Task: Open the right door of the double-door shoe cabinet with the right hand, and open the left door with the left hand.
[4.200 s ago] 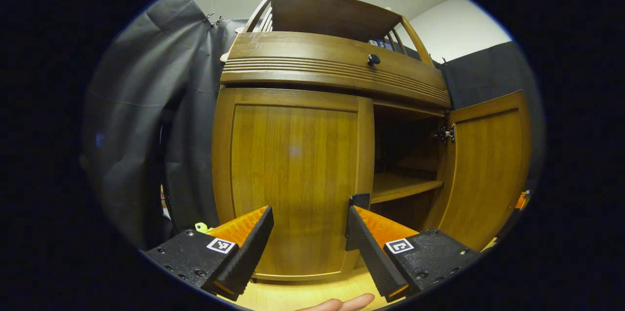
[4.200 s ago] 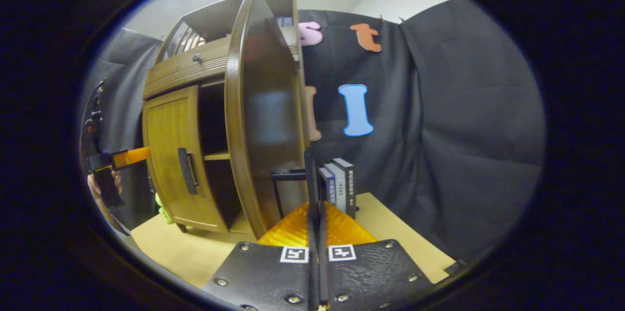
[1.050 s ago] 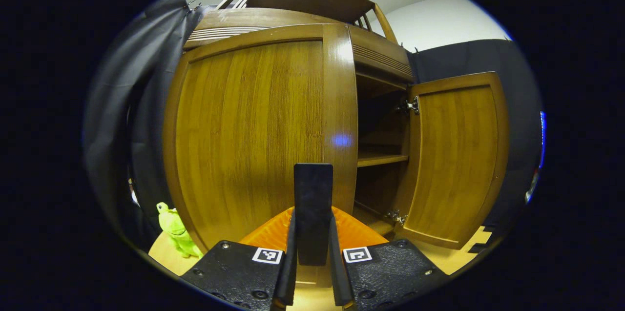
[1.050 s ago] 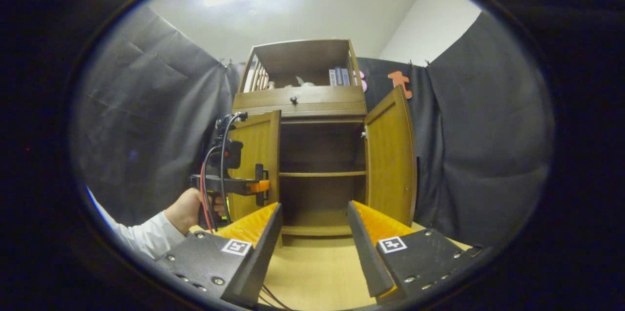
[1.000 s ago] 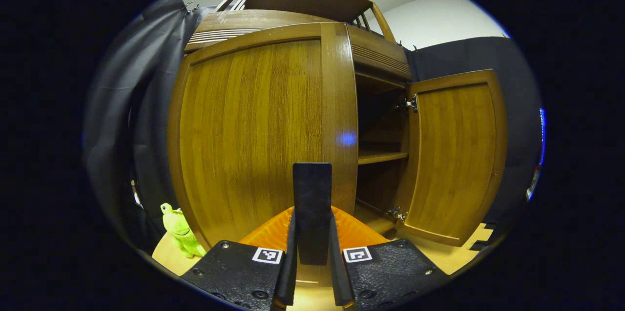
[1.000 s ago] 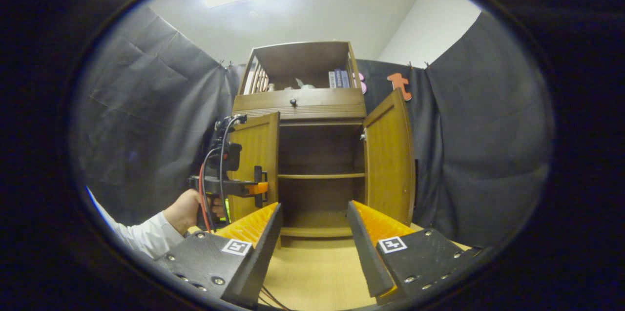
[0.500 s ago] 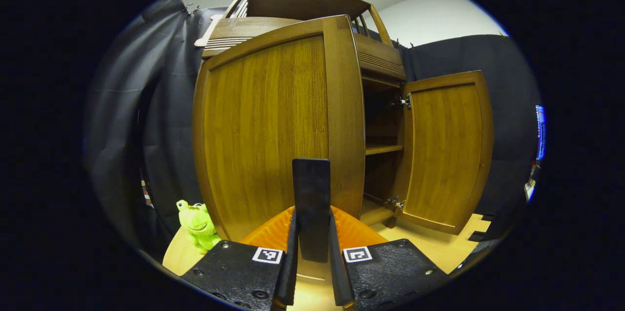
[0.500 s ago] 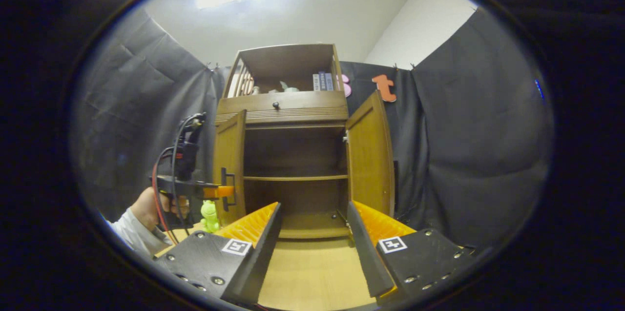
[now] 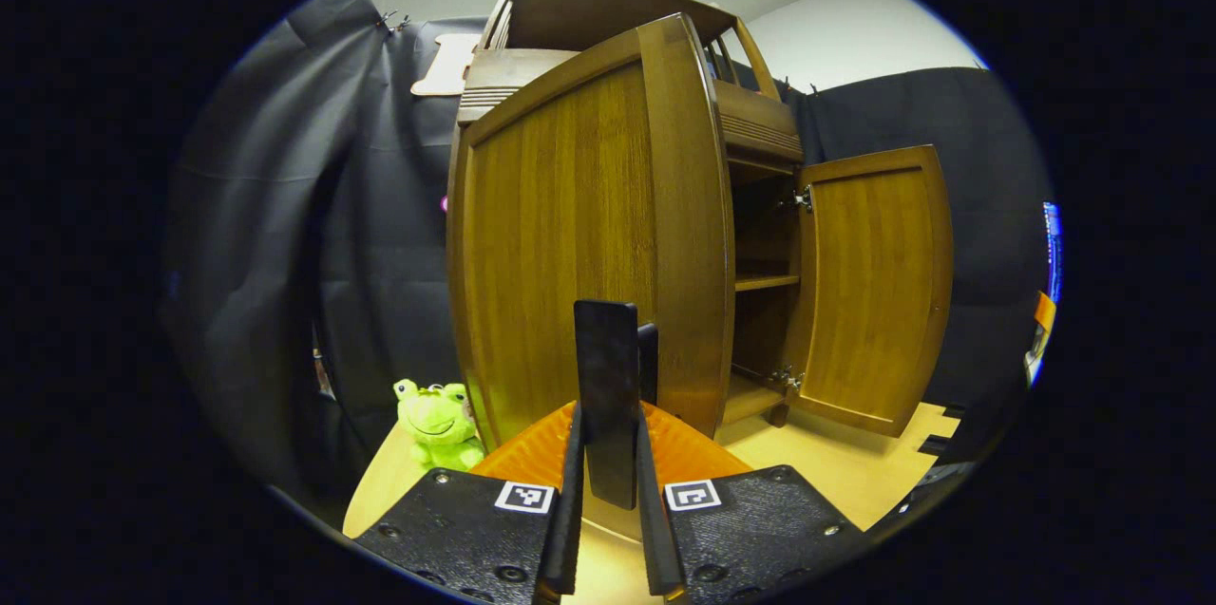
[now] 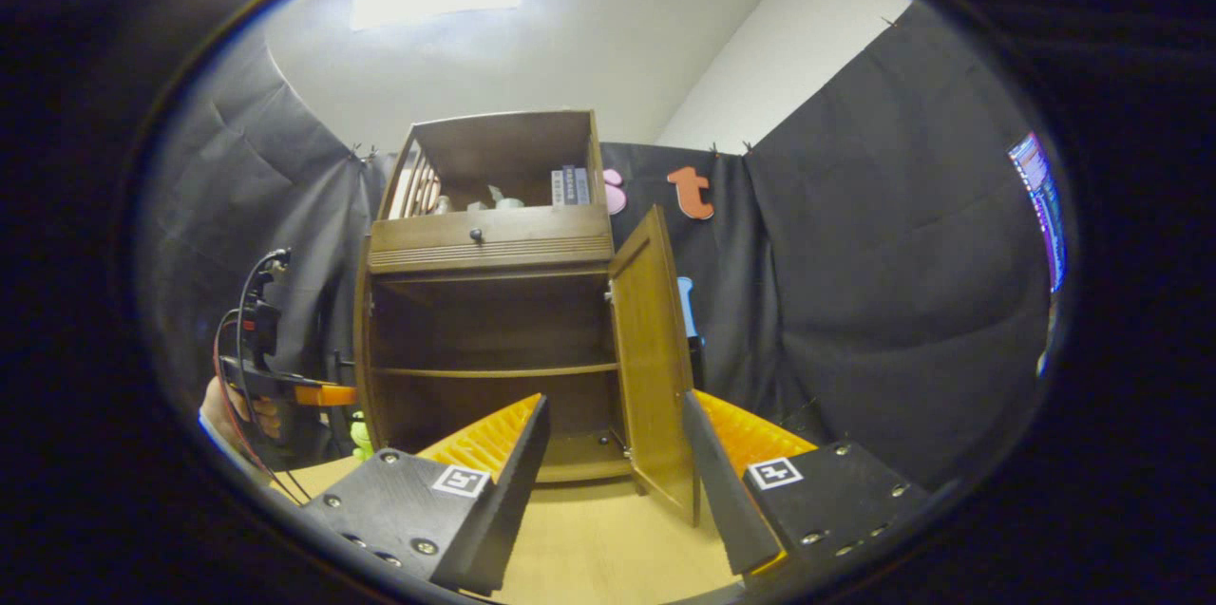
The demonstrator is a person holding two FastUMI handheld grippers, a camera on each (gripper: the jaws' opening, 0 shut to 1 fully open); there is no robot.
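the left gripper (image 9: 608, 453) is clenched on the dark upright handle (image 9: 608, 396) of the brown wooden shoe cabinet's left door (image 9: 579, 244), which is swung wide. the right gripper (image 10: 613, 472) hangs released, apart from the right door (image 10: 651, 349), which also stands open just ahead of it.

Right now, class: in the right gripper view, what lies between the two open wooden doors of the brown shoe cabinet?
The cabinet's open dark interior, crossed by one wooden shelf, lies between the left door and the right door. The shelf looks bare.
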